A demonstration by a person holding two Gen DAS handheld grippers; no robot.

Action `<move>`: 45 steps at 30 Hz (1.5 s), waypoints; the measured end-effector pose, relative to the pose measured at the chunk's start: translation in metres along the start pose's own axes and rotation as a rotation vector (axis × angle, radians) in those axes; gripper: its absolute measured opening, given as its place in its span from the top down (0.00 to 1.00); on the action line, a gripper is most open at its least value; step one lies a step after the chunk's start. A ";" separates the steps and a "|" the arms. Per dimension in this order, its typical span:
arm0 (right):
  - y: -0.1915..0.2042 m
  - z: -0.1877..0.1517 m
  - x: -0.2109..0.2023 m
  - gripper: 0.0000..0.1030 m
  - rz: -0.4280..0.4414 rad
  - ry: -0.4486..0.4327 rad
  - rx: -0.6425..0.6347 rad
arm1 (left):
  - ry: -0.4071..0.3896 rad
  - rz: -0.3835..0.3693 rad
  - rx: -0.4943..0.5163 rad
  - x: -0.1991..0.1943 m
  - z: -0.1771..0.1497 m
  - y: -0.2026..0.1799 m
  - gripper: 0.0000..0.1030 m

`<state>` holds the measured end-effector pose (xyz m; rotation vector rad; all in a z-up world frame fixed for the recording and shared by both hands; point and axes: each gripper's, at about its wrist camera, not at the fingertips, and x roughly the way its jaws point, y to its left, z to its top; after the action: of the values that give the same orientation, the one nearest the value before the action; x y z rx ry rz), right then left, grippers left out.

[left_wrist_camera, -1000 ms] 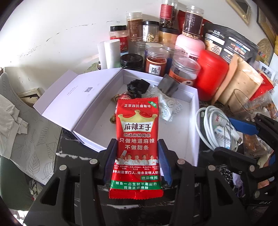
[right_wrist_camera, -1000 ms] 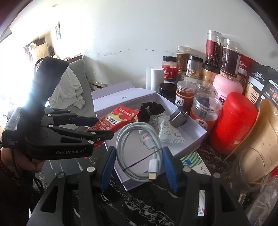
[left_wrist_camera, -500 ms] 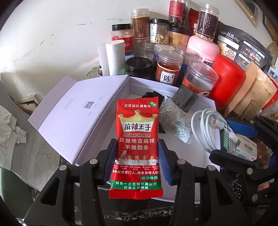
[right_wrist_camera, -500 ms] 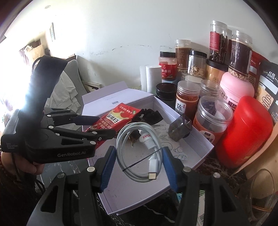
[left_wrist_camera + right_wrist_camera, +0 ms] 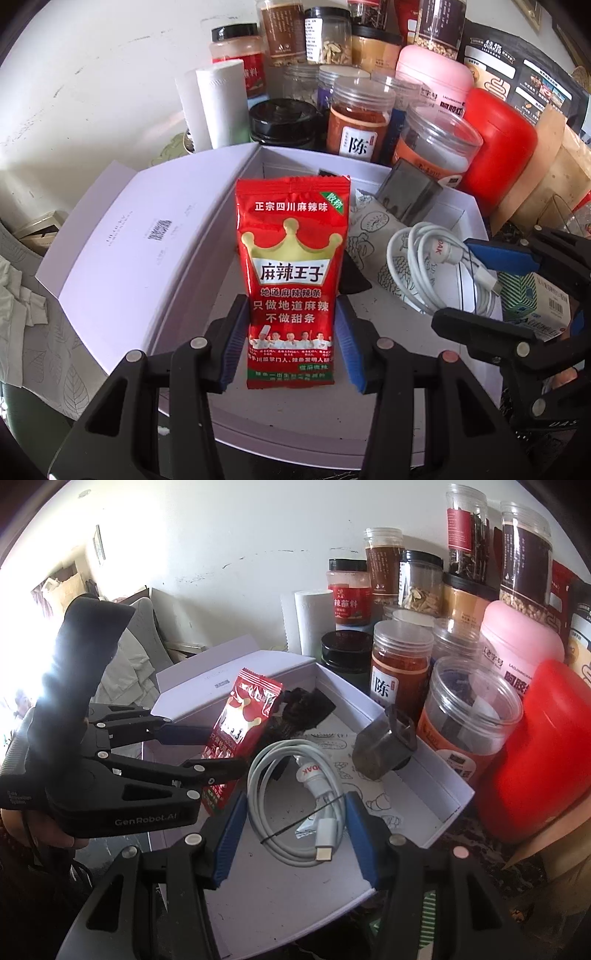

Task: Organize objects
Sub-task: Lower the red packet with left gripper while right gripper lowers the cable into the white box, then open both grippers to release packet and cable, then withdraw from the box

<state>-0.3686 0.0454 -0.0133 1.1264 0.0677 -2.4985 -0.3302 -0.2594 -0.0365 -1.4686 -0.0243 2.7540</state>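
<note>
Left wrist view shows the white box [image 5: 373, 173] lying open on the dark counter [image 5: 465, 834], its lid [image 5: 140, 240] folded out flat to the left, and a row of jars [image 5: 360, 122] standing close behind its back wall, so free room remains only in the near part of the box floor. The red snack packet [image 5: 291, 280], with a gold crown and white Chinese letters, stands upright over the box; the left gripper [image 5: 291, 343] pinches its lower part between blue jaws. The right gripper [image 5: 295, 834] reaches in from the right side, its jaws closed on the coiled white cable [image 5: 295, 797], which hangs above the box floor beside a patterned pouch [image 5: 373, 229] and a dark metal piece [image 5: 384, 746].
</note>
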 end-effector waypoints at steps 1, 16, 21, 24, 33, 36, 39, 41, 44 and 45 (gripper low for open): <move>-0.001 -0.001 0.002 0.47 -0.001 0.006 0.003 | -0.001 0.001 0.003 0.001 -0.001 -0.001 0.57; -0.003 -0.011 0.027 0.47 -0.020 0.048 -0.005 | 0.037 0.023 0.054 0.011 -0.008 -0.007 0.56; 0.001 -0.014 0.033 0.47 -0.026 0.065 -0.018 | 0.087 0.010 0.026 0.030 -0.013 -0.001 0.56; 0.000 -0.014 0.033 0.47 -0.017 0.065 -0.011 | 0.087 0.008 0.028 0.030 -0.014 -0.001 0.56; 0.002 -0.014 0.033 0.46 -0.019 0.081 -0.020 | 0.081 0.005 0.022 0.028 -0.018 -0.001 0.55; 0.004 -0.013 0.034 0.46 -0.024 0.095 -0.016 | 0.082 0.024 0.029 0.026 -0.019 -0.004 0.51; 0.006 -0.013 0.034 0.46 -0.038 0.106 -0.018 | 0.091 0.042 0.030 0.024 -0.019 -0.007 0.50; 0.008 -0.012 0.031 0.46 -0.038 0.106 -0.023 | 0.087 0.046 0.024 0.020 -0.020 -0.007 0.50; 0.012 -0.011 0.023 0.40 -0.042 0.094 -0.027 | 0.065 0.064 0.013 0.007 -0.021 -0.007 0.47; 0.013 -0.010 0.020 0.39 -0.048 0.088 -0.029 | 0.052 0.071 0.010 0.002 -0.021 -0.007 0.41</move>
<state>-0.3685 0.0287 -0.0336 1.2365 0.1568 -2.4800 -0.3141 -0.2524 -0.0498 -1.5673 0.0436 2.7650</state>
